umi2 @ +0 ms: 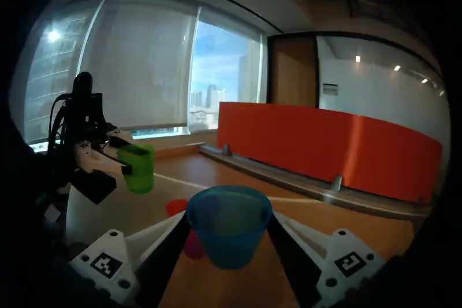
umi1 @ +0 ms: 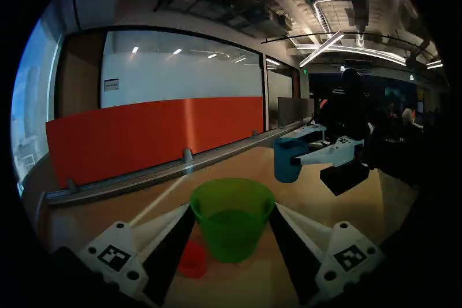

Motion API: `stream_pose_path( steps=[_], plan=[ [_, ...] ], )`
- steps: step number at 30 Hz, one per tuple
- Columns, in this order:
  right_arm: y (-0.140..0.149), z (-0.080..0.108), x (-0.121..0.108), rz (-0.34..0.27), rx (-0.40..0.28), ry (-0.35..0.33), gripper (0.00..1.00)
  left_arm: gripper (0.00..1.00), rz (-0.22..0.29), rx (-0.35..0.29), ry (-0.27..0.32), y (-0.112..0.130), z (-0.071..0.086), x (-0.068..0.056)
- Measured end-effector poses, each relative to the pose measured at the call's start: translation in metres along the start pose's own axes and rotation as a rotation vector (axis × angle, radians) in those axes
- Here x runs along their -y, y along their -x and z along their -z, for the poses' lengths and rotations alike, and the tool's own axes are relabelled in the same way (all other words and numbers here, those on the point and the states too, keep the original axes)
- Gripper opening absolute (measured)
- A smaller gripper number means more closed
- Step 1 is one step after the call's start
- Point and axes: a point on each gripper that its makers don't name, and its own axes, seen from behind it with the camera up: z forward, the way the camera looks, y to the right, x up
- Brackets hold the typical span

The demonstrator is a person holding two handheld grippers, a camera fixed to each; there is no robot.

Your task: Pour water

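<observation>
Wooden surface (umi1: 92,215) runs along an orange partition (umi1: 156,134), with open room on its near side. Left gripper (umi1: 232,210) fingers clasp a green cup (umi1: 232,224) with liquid inside, raised above a red cup (umi1: 193,259). Right gripper (umi2: 228,215) fingers clasp a blue cup (umi2: 229,233) near that red cup.

L gripper (umi1: 232,208) is showing two white plastic fingers (umi1: 136,238) w/ blk inner pads (umi1: 173,244), tapering toward the tips. Each finger is carrying a square blk-and-white marker (umi1: 113,256) w/ small dark screws (umi1: 119,227) around it. R gripper (umi2: 229,215) is showing the same build and markings. In the right gripper view, the L unit's body (umi2: 81,106) is looking blk and boxy, w/ blk cables (umi2: 56,114) looping off it.
</observation>
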Motion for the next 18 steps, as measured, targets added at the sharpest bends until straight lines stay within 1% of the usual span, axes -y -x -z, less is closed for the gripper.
stream_pose_path(
  steps=[8,18],
  plan=[
    [-0.001,-0.001,0.001,-0.005,-0.015,-0.003,0.92,0.86,-0.004,-0.005,-0.005,-0.003,-0.001,0.003],
    [0.002,-0.002,0.012,-0.01,-0.017,-0.038,0.91,0.86,-0.059,-0.019,-0.024,-0.013,-0.006,0.006]
  ],
)
